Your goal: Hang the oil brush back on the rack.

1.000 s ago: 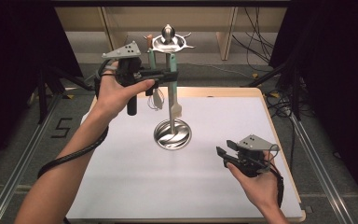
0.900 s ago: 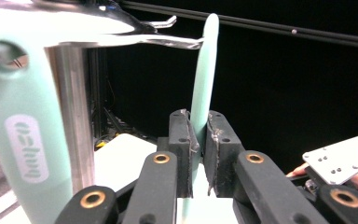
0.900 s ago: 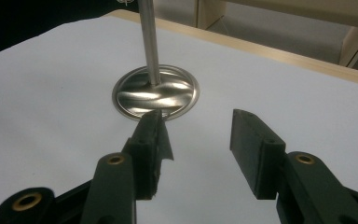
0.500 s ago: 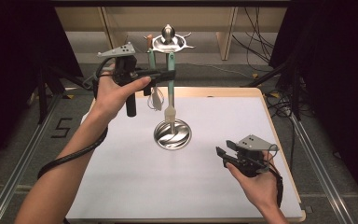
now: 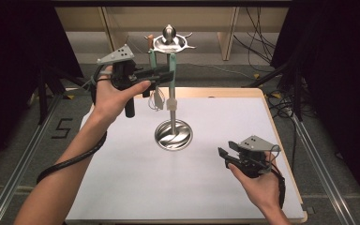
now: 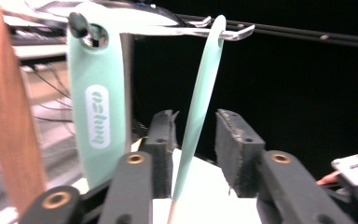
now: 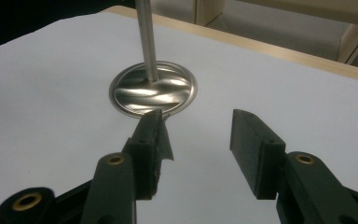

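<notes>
A: Where is the left gripper [image 5: 161, 75]?

B: Up at about eleven o'clock from the rack [image 5: 172, 89], level with the hanging tools. In the high view its jaws reach in from the left toward the pole.

A: And what sits between them?

B: A mint spatula [image 6: 193, 112], seen edge-on in the left gripper view. It hangs by its eye from a hook [image 6: 233, 31] on the rack's top ring. The jaws have just been opening. The pads [image 6: 161, 144] stand off on either side, so the handle is loose between them, not pressed.

A: So it is let go?

B: Yes, released. It hangs from the hook alone.

A: Anything beside it?

B: At nine o'clock from it in that view hangs a wider mint handle [image 6: 98, 107], on its own hook, and farther left a wooden handle [image 6: 7, 107], blurred and close to the lens.

A: The right gripper [image 5: 229, 157]?

B: Low on the white mat [image 5: 122, 187], at about four o'clock from the rack's base [image 5: 173, 135], well apart from it. In the right gripper view its jaws stand wide with bare mat between them, the base and pole at eleven o'clock ahead.

A: Holding anything?

B: Nothing.
</notes>
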{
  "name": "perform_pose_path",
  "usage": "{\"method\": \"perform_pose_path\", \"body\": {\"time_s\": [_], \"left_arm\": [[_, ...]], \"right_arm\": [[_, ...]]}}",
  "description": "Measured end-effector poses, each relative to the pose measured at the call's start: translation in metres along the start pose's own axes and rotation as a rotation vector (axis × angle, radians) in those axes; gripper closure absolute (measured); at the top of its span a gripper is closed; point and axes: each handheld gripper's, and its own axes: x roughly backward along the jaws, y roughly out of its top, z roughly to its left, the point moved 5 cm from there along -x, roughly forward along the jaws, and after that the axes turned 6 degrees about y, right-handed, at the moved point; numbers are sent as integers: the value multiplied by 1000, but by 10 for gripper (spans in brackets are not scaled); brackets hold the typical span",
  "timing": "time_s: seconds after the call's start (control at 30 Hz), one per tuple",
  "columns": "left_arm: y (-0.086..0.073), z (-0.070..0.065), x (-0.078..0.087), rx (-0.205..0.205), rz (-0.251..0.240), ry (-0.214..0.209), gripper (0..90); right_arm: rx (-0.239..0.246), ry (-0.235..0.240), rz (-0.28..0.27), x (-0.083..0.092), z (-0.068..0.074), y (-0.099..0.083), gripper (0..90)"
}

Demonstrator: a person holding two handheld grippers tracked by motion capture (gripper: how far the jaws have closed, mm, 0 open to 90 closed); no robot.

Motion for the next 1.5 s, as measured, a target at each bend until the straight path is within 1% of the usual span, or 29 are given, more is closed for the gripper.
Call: {"method": "perform_pose_path", "body": {"time_s": [0.03, 0.07, 0.1, 0.17, 0.2, 0.23, 0.27, 0.3, 0.37, 0.4, 0.5, 0.57, 0.63, 0.67, 0.7, 0.73, 0.83, 0.87, 0.9, 1.0, 1.03, 1.07, 1.1, 1.23, 1.3, 1.33, 1.4, 1.47, 1.5], "left_arm": [[-1, -1, 2, -7, -6, 10, 619], [-2, -2, 4, -17, -11, 21, 602], [-3, -3, 7, -26, -17, 30, 588], [-7, -6, 12, -49, -24, 47, 554], [-9, -7, 16, -61, -31, 55, 535], [-12, -8, 19, -69, -37, 67, 523], [-15, -9, 23, -79, -40, 77, 513], [-18, -10, 26, -78, -43, 81, 502], [-26, -11, 34, -91, -47, 101, 489], [-31, -12, 38, -92, -49, 114, 482], [-49, -13, 49, -100, -47, 135, 455], [-60, -11, 56, -96, -46, 152, 450], [-68, -8, 63, -107, -48, 182, 448], [-73, -7, 65, -110, -42, 190, 446], [-78, -6, 68, -112, -37, 196, 444], [-83, -5, 70, -118, -28, 203, 444], [-97, -1, 77, -132, -4, 229, 440], [-101, 0, 80, -135, 5, 237, 438], [-105, 2, 82, -137, 5, 245, 437], [-114, 7, 88, -146, 15, 267, 432], [-118, 7, 90, -133, 34, 270, 428], [-121, 9, 91, -150, 30, 274, 422], [-124, 10, 92, -152, 35, 280, 416], [-136, 12, 93, -125, 22, 299, 375], [-140, 14, 92, -121, 16, 305, 367], [-142, 15, 93, -119, 29, 315, 367], [-144, 15, 92, -120, 24, 320, 371], [-148, 13, 91, -120, 20, 322, 383], [-151, 12, 90, -120, 17, 325, 392]], "right_arm": [[-24, -1, 7, 1, 1, -1, 547], [-24, 3, 1, 1, 0, 0, 546], [-1, -5, -5, 1, -2, 0, 545], [-16, -7, -5, 2, -3, -1, 544], [8, -5, -14, 1, -5, 0, 543], [9, -11, -3, 3, -6, -1, 543], [4, -3, -9, 2, -7, -1, 543], [-18, -14, 1, 4, -6, -3, 542], [-31, -14, 0, 4, -6, -4, 541], [5, -21, -3, 4, -10, -4, 540], [-49, -12, 4, 4, -6, -6, 538], [-20, -6, 12, 4, -9, -6, 539], [-20, -19, 13, 4, -10, -7, 539], [-7, -22, 13, 4, -11, -7, 539], [-12, -22, 13, 4, -11, -7, 539], [-45, -15, 14, 4, -9, -8, 539], [-46, -24, -2, 4, -10, -8, 539], [-7, -31, 6, 5, -14, -8, 539], [3, -36, 5, 5, -15, -8, 539], [-6, -26, 10, 4, -14, -9, 539], [6, -27, 9, 4, -15, -10, 539], [0, -30, 5, 4, -15, -10, 539], [-8, -32, 3, 4, -15, -10, 539], [-51, -22, 10, 4, -12, -12, 539], [-29, -21, 6, 4, -15, -13, 539], [-19, -29, 16, 4, -16, -14, 539], [-22, -25, 8, 3, -17, -15, 539], [-49, -30, 16, 5, -16, -17, 539], [-37, -26, 10, 4, -19, -17, 539]]}}
